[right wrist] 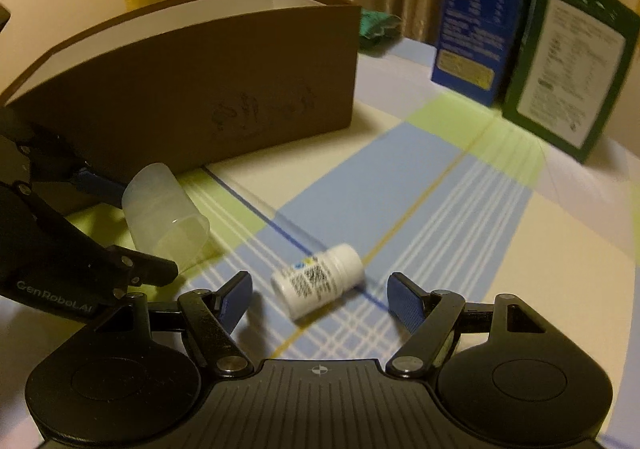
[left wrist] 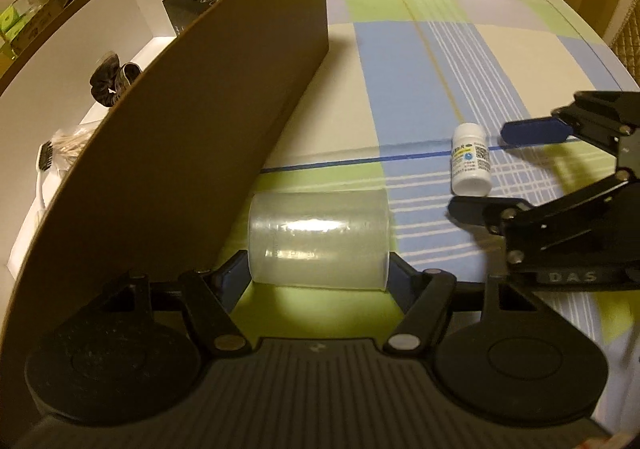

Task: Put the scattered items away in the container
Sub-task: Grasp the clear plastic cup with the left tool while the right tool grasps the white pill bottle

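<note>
Left gripper point(left wrist: 319, 269) closed on clear plastic cup point(left wrist: 319, 243), pads touching both ends, cup lying sideways on checked cloth point(left wrist: 400, 89) just beside brown box point(left wrist: 224, 109). Right gripper point(right wrist: 320, 299) open, straddling white pill bottle point(right wrist: 318, 281) lying on side, pads apart from it. Best: square pads across bottle body before closing; lift cup clear over box wall.

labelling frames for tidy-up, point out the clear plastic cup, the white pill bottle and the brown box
clear plastic cup point(left wrist: 319, 239): left wrist view, middle of its side wall
white pill bottle point(right wrist: 316, 291): right wrist view, on its printed label
brown box point(right wrist: 192, 89): right wrist view, front outer wall
</note>
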Demonstrator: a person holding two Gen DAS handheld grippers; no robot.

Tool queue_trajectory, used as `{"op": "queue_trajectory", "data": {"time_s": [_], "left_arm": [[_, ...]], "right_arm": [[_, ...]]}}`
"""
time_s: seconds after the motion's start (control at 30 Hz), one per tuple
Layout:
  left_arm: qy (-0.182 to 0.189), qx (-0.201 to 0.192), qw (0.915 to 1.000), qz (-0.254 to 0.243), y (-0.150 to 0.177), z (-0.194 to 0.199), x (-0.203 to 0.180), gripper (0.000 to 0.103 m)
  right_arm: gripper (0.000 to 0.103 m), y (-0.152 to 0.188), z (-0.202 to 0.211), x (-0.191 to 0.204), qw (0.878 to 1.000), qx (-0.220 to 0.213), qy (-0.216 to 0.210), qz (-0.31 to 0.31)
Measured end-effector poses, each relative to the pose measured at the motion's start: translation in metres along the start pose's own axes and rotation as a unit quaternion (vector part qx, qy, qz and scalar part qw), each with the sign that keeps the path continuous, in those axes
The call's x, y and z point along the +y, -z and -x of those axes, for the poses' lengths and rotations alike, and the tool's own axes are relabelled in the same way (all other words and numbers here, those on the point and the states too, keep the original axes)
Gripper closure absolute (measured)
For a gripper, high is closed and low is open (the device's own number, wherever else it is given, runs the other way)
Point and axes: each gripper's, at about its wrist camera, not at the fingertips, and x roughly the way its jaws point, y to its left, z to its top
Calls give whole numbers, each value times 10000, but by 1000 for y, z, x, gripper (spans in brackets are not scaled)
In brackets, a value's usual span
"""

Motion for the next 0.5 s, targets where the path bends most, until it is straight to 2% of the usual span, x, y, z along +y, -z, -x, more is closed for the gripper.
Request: {"op": "queue_trajectory", "data": {"time_s": [0.03, 0.1, 0.17, 0.5], "left_arm": [[0, 4, 10000, 41, -1, -1, 0, 35], [3, -8, 10000, 59, -2, -2, 0, 35], [7, -13, 10000, 56, -2, -2, -1, 35], [13, -31, 10000, -1, -4, -3, -3, 35]], "right_arm": [[33, -1, -1, 0, 10000, 9, -33, 48], [53, -1, -3, 3, 9998, 36, -24, 185], [54, -1, -2, 5, 9995, 91, -94, 272], [54, 5, 11, 10, 9991, 419, -52, -83]]}}
